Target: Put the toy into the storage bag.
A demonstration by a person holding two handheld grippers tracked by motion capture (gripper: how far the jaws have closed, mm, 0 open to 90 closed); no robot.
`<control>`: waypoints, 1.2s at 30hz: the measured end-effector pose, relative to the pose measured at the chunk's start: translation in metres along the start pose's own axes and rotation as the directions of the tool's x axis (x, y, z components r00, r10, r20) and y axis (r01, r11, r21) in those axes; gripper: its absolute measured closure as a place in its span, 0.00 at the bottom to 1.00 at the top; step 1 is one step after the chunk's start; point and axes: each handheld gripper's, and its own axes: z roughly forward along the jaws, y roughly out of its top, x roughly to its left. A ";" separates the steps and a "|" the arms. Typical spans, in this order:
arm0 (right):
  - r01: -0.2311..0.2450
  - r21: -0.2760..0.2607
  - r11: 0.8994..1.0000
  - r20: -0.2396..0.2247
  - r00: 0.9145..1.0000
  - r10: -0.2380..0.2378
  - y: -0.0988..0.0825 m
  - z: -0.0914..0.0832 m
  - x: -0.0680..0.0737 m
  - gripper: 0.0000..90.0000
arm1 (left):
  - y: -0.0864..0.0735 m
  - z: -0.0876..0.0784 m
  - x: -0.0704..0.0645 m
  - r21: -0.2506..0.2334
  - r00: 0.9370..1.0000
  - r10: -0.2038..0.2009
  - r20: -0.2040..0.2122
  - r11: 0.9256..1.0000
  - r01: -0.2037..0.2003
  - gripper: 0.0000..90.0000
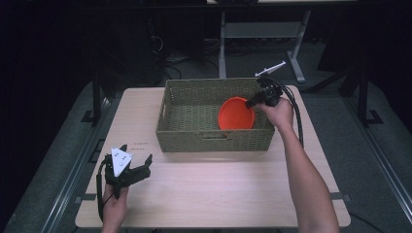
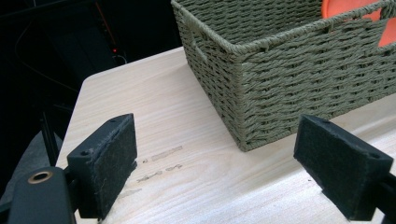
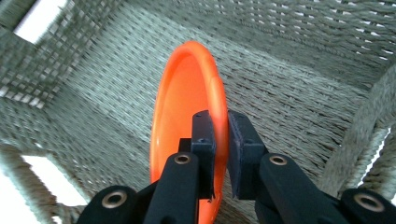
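- Right gripper view has the right hand-held gripper (image 3: pixel 220 140) clamped on the rim of an orange plate (image 3: pixel 187 107), which stands on edge inside the woven basket (image 3: pixel 303 107), close above its floor.
- The pads bite only a narrow strip of rim, so I judge that the plate could pivot or slide out if the wrist tilts, and then drop flat or lean crooked against a wall.
- High view puts the plate (image 1: pixel 236 114) at the right end of the basket (image 1: pixel 214 141), near the right wall; lowered carelessly, its edge or the gripper (image 1: pixel 257 98) could catch the weave and nudge the basket across the table.
- The trailing cable hangs over the table's right side and could snag the basket's corner, as far as I can judge.
- The left hand-held gripper (image 1: pixel 135 167) rests wide open on the table near its left front corner, well apart from the basket, holding nothing.
- The table (image 1: pixel 218 194) is pale wood grain with a few faint scuff marks (image 2: pixel 161 154) near the basket's left corner.
- Around it the room is dark: grey floor, a white-legged desk frame (image 1: pixel 262 34) behind, and cables on the floor.
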 end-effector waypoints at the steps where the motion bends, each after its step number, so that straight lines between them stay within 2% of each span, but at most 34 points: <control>1: 0.002 0.004 1.000 0.007 1.000 -0.002 0.000 0.001 0.000 0.91 | 0.000 0.000 0.000 0.000 1.000 0.001 0.000 1.000 -0.001 0.14; 6: -0.002 0.039 0.999 0.039 0.999 0.000 -0.003 0.009 -0.001 0.91 | 0.000 0.000 0.000 0.001 1.000 0.003 0.001 1.000 -0.003 0.14; 11: -0.010 0.043 0.999 0.039 0.999 0.008 -0.005 0.009 -0.003 0.90 | 0.000 0.001 0.000 0.001 1.000 0.002 0.001 1.000 -0.002 0.14; 17: 0.024 0.061 0.998 0.083 0.996 -0.029 -0.004 0.009 0.001 0.89 | 0.000 0.000 0.000 0.000 1.000 0.004 0.001 1.000 -0.004 0.14; 24: 0.030 0.062 0.998 0.117 0.992 -0.037 -0.004 0.006 0.002 0.84 | 0.000 0.000 -0.001 -0.002 1.000 0.003 0.002 1.000 -0.003 0.14; 29: 0.028 0.072 0.997 0.124 0.992 -0.036 -0.005 0.003 0.000 0.84 | 0.000 0.000 -0.001 0.001 1.000 0.004 0.005 1.000 -0.004 0.14; 34: 0.042 0.090 0.995 0.162 0.985 -0.056 -0.005 0.004 0.002 0.84 | 0.000 0.000 -0.002 0.000 1.000 0.003 0.003 1.000 -0.003 0.14; 35: 0.040 0.091 0.995 0.147 0.988 -0.054 -0.005 0.005 0.002 0.84 | 0.000 0.000 -0.001 0.002 1.000 0.003 0.003 1.000 -0.003 0.14; 36: 0.047 0.093 0.995 0.154 0.986 -0.061 -0.005 0.007 0.002 0.84 | 0.000 0.000 -0.001 0.002 1.000 0.003 0.002 1.000 -0.003 0.14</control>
